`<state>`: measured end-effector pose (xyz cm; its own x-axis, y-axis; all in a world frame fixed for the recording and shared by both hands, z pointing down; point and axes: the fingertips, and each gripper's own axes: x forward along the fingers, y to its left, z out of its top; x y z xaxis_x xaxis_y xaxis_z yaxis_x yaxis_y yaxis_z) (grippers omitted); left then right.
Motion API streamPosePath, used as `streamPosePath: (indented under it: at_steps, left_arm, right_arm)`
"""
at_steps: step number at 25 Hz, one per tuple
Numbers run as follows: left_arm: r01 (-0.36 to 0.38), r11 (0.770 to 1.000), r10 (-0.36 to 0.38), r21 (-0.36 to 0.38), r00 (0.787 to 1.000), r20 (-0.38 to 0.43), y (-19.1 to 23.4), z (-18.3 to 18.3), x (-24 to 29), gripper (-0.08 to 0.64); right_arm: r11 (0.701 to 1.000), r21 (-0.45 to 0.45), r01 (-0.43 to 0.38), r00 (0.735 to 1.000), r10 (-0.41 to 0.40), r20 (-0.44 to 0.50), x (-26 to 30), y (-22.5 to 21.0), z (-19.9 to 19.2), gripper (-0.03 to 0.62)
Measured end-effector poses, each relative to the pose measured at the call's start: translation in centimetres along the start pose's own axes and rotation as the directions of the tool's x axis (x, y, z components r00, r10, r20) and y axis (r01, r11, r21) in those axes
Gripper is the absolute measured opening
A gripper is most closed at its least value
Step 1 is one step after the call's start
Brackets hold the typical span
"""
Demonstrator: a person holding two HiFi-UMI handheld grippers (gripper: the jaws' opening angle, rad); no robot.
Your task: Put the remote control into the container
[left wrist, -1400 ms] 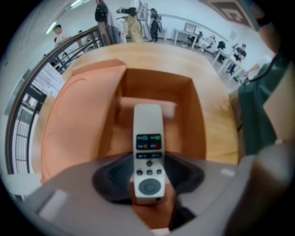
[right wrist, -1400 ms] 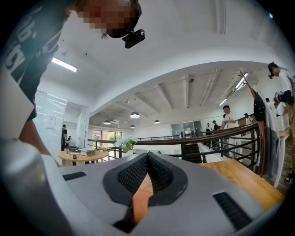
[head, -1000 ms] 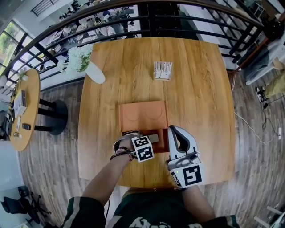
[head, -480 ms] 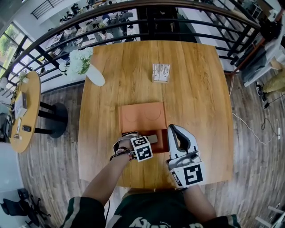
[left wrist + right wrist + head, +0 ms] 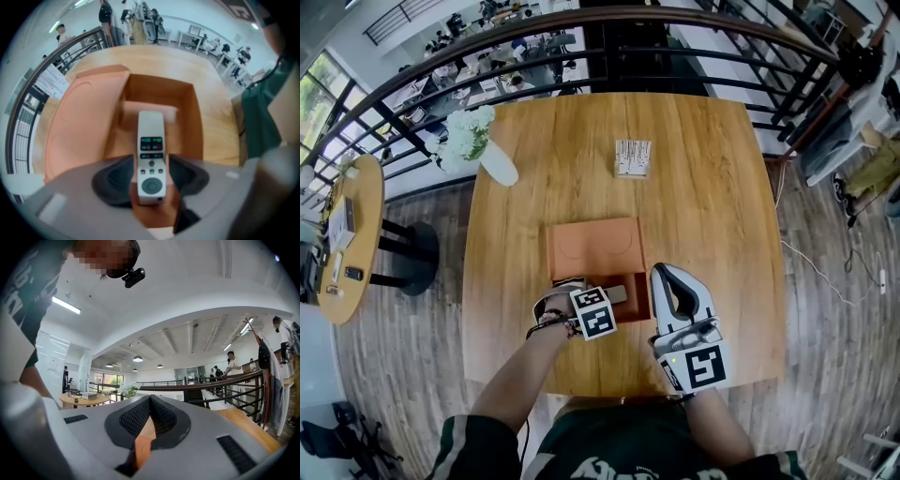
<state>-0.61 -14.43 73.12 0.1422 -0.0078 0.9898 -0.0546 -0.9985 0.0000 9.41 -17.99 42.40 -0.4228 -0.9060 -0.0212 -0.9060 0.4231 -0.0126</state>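
Observation:
A white remote control (image 5: 151,150) lies lengthwise on the floor of the open orange box (image 5: 194,122), buttons up. My left gripper (image 5: 151,176) points straight down over it with a pad on each side of its lower end. Its jaws have just been opening, narrow gaps show beside the remote, and it stands open. In the head view the remote (image 5: 617,294) pokes out from under the left gripper (image 5: 584,298) inside the box (image 5: 643,298). My right gripper (image 5: 666,277) hovers just right of the box, pointing level, shut (image 5: 150,399) on nothing.
The box's orange lid (image 5: 595,246) lies flat behind it on the wooden table (image 5: 722,206). A white vase of flowers (image 5: 487,150) stands at the far left, a small white card stand (image 5: 632,157) at the far middle. A black railing (image 5: 675,47) runs behind.
Both hands stay where they were over the box's near end. Only the head view has shifted slightly.

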Motion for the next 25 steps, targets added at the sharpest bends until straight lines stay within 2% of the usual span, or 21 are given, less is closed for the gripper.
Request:
streamPosePath:
  at_steps: [5,13,17,21,25]
  left_arm:
    - [-0.046,0.999,0.046,-0.020,0.998,0.032,0.5,0.4,-1.8,0.218]
    - [-0.097,0.993,0.103,-0.065,0.990,0.096,0.4,0.4,-5.5,0.218]
    - [-0.089,0.990,0.105,-0.108,0.983,0.153,-0.3,0.3,-7.6,0.202]
    - [-0.114,0.978,0.154,-0.172,0.959,0.240,-0.4,0.5,-10.6,0.172]
    - [-0.155,0.955,0.236,-0.253,0.913,0.332,0.0,0.8,-14.5,0.170]
  right_arm:
    - [0.999,-0.041,-0.005,1.000,0.005,0.011,-0.3,0.1,1.4,0.017]
    - [0.999,-0.036,-0.014,1.000,0.015,0.024,-0.8,1.0,3.2,0.017]
    - [0.998,-0.044,-0.036,0.999,0.037,0.018,-0.7,2.3,3.7,0.017]
    - [0.997,-0.037,-0.067,0.998,0.067,0.009,-0.5,3.6,4.1,0.017]
    - [0.995,-0.049,-0.088,0.996,0.088,0.001,-0.5,4.8,4.5,0.017]
